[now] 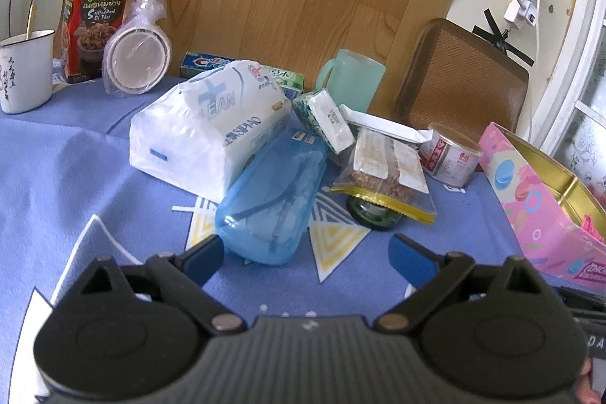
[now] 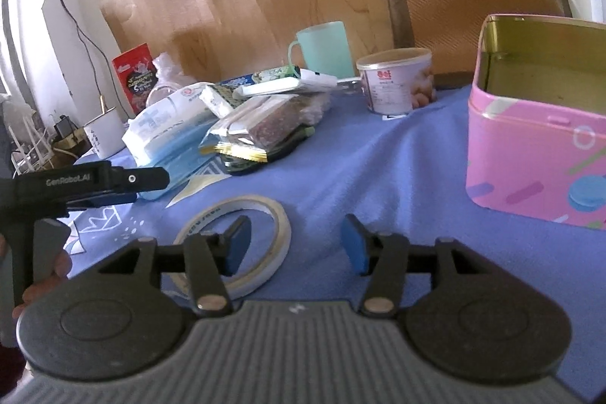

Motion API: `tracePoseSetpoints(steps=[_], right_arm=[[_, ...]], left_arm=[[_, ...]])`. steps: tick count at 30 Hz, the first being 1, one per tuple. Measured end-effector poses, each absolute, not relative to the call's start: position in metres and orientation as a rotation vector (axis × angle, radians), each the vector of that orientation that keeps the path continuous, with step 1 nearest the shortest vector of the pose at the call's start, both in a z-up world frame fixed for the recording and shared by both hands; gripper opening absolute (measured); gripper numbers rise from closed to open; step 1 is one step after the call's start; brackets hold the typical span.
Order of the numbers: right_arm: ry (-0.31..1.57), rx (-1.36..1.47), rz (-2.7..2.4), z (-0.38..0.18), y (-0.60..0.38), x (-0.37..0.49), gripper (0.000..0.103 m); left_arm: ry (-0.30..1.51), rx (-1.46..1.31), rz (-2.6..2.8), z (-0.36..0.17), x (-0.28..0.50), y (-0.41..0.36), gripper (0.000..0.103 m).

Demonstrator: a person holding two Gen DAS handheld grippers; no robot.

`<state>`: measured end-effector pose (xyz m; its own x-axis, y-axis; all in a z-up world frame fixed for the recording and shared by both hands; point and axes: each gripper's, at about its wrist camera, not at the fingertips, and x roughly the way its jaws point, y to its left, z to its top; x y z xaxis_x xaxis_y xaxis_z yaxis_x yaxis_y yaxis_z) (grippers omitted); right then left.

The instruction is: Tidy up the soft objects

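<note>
The tissue pack (image 1: 204, 135), centre frame, looks light and squashy; I'd pinch its short end. Left gripper (image 1: 306, 252) is spread wide, right gripper (image 2: 295, 245) half spread, both empty.

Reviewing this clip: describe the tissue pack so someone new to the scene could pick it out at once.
Start at the heap in the middle of the blue tablecloth. The tissue pack is its biggest item, on the heap's left, with a clear blue case leaning on it. It alone is a soft white plastic-wrapped block with pale blue lettering.

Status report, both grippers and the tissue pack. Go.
Left gripper open, blue case at its fingers. Right gripper open, empty, over tape roll. Tissue pack untouched in pile.
</note>
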<state>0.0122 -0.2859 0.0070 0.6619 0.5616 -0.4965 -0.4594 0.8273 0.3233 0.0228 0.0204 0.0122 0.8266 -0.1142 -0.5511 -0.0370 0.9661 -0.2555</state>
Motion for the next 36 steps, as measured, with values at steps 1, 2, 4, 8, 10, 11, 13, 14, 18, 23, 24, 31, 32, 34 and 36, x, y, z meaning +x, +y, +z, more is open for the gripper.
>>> tracePoseSetpoints(steps=[1, 2, 4, 8, 10, 11, 13, 14, 18, 23, 24, 31, 32, 34, 36], right_arm=[[0.616, 0.171, 0.580, 0.0068, -0.2853, 0.0115, 0.057], [0.614, 0.168, 0.582, 0.0073, -0.2853, 0.0096, 0.058], [0.607, 0.160, 0.585, 0.0071, -0.2848, 0.0080, 0.059], [0.599, 0.149, 0.591, 0.0068, -0.2834, 0.0080, 0.063], [0.595, 0.144, 0.593, 0.0067, -0.2828, 0.0080, 0.064], [0.594, 0.142, 0.595, 0.0067, -0.2827, 0.0079, 0.064], [0.592, 0.144, 0.597, 0.0066, -0.2830, 0.0078, 0.064], [0.592, 0.145, 0.597, 0.0065, -0.2833, 0.0076, 0.065], [0.590, 0.149, 0.597, 0.0064, -0.2836, 0.0073, 0.065], [0.588, 0.150, 0.597, 0.0065, -0.2838, 0.0068, 0.065], [0.588, 0.150, 0.598, 0.0065, -0.2839, 0.0067, 0.066], [0.581, 0.154, 0.601, 0.0071, -0.2846, 0.0057, 0.066], [0.580, 0.155, 0.601, 0.0072, -0.2847, 0.0055, 0.066], [0.578, 0.155, 0.602, 0.0073, -0.2846, 0.0052, 0.066], [0.577, 0.154, 0.603, 0.0071, -0.2848, 0.0050, 0.066]], left_arm=[[0.599, -0.263, -0.039, 0.0122, 0.0233, 0.0206, 0.097], [0.600, -0.264, -0.039, 0.0122, 0.0235, 0.0206, 0.097], [0.596, -0.267, -0.042, 0.0122, 0.0228, 0.0210, 0.097], [0.586, -0.265, -0.044, 0.0127, 0.0212, 0.0206, 0.097], [0.590, -0.263, -0.040, 0.0126, 0.0221, 0.0196, 0.097], [0.593, -0.263, -0.039, 0.0125, 0.0227, 0.0196, 0.098], [0.597, -0.266, -0.037, 0.0120, 0.0238, 0.0199, 0.098], [0.597, -0.268, -0.036, 0.0120, 0.0241, 0.0202, 0.098], [0.591, -0.271, -0.033, 0.0121, 0.0241, 0.0210, 0.098], [0.583, -0.267, -0.033, 0.0123, 0.0228, 0.0202, 0.098], [0.581, -0.266, -0.033, 0.0124, 0.0226, 0.0201, 0.098], [0.578, -0.270, -0.039, 0.0125, 0.0227, 0.0208, 0.098], [0.578, -0.271, -0.040, 0.0127, 0.0228, 0.0207, 0.098], [0.576, -0.270, -0.040, 0.0125, 0.0225, 0.0204, 0.098], [0.574, -0.268, -0.041, 0.0125, 0.0223, 0.0201, 0.098]])
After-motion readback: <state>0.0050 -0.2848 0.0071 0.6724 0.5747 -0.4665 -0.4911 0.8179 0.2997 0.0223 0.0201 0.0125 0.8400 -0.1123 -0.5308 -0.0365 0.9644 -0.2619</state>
